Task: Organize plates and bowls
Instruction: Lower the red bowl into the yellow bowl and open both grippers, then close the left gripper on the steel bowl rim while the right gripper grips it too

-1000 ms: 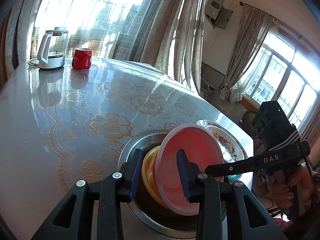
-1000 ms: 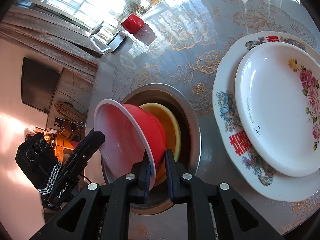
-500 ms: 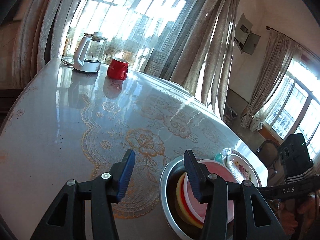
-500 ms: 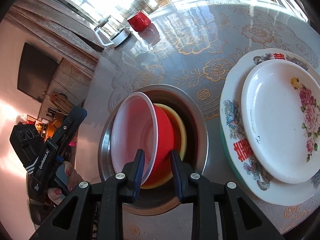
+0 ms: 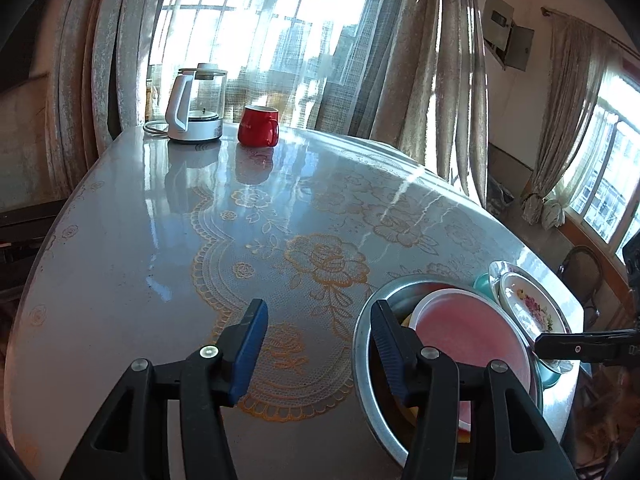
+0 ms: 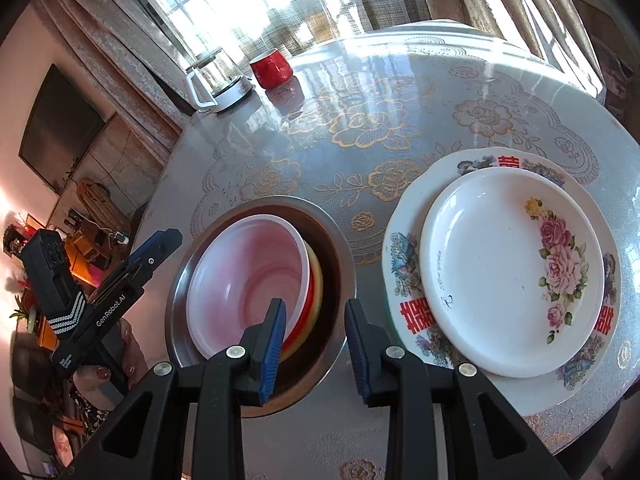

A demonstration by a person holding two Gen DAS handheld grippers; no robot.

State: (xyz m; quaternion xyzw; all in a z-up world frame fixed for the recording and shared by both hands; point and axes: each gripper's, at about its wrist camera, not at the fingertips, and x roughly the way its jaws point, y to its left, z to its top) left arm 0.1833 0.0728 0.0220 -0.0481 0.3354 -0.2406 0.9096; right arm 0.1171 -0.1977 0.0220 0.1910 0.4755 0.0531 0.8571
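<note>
A red bowl with a pale inside (image 6: 248, 276) (image 5: 468, 336) rests tilted on a yellow bowl (image 6: 318, 280), both nested in a steel basin (image 6: 340, 240) (image 5: 364, 344). Right of it a small white rose plate (image 6: 516, 268) lies on a large patterned plate (image 6: 412, 320); the stack also shows in the left wrist view (image 5: 528, 308). My right gripper (image 6: 316, 348) is open and empty, just above the basin's near rim. My left gripper (image 5: 320, 352) is open and empty, left of the basin over the table.
A glass kettle (image 5: 198, 106) (image 6: 218, 84) and a red mug (image 5: 258, 126) (image 6: 272, 66) stand at the table's far edge. The round table (image 5: 160, 240) has a gold lace pattern. A teal dish (image 5: 482, 282) peeks from under the plates.
My right gripper has opened and let go of the red bowl, which now rests in the basin. My left gripper has opened wider and drawn back to the left, away from the basin.
</note>
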